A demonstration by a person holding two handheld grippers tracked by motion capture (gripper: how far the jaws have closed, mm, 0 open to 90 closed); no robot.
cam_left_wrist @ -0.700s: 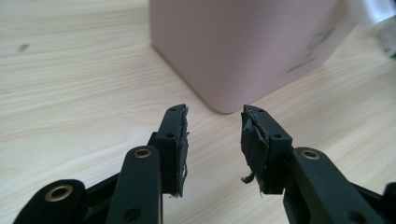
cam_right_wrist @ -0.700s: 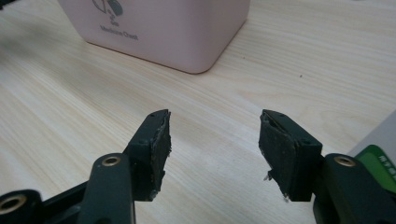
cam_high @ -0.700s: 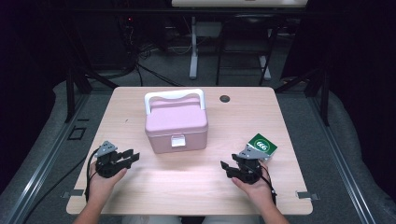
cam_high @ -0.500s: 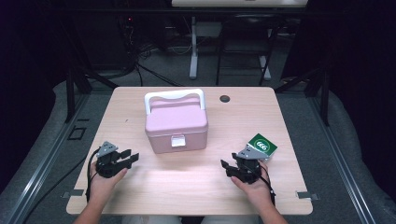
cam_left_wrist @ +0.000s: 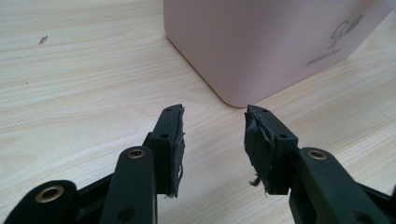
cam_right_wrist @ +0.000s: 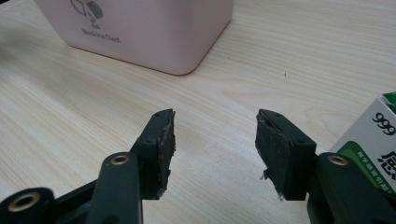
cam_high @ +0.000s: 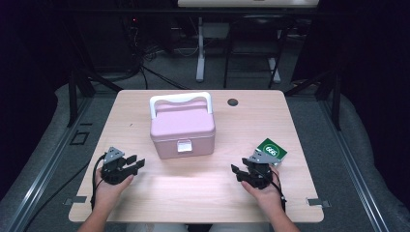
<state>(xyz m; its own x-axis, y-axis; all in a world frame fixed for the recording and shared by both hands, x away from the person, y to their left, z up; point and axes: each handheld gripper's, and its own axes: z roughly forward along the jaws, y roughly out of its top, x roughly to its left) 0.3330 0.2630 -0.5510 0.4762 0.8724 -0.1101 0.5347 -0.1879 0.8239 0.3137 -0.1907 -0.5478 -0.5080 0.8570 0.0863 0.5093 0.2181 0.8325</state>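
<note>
Nothing shifted since earlier — pink box (cam_high: 182, 128) latched, white-handled — both grippers' fingers spread.

A pale wooden table (cam_high: 203, 193) sits square in the middle, its grain running left to right. Near the far edge there's a small dark round plug (cam_high: 233, 102) set in the top. On the left side, a tiny dark speck (cam_left_wrist: 43, 40) marks the wood. Two small metal plates (cam_high: 73, 200) stick out at the near corners. Grey carpet (cam_high: 319, 116) lies around it. Behind, a white desk leg (cam_high: 200, 53) stands among dark cables (cam_high: 159, 77) on the floor.
</note>
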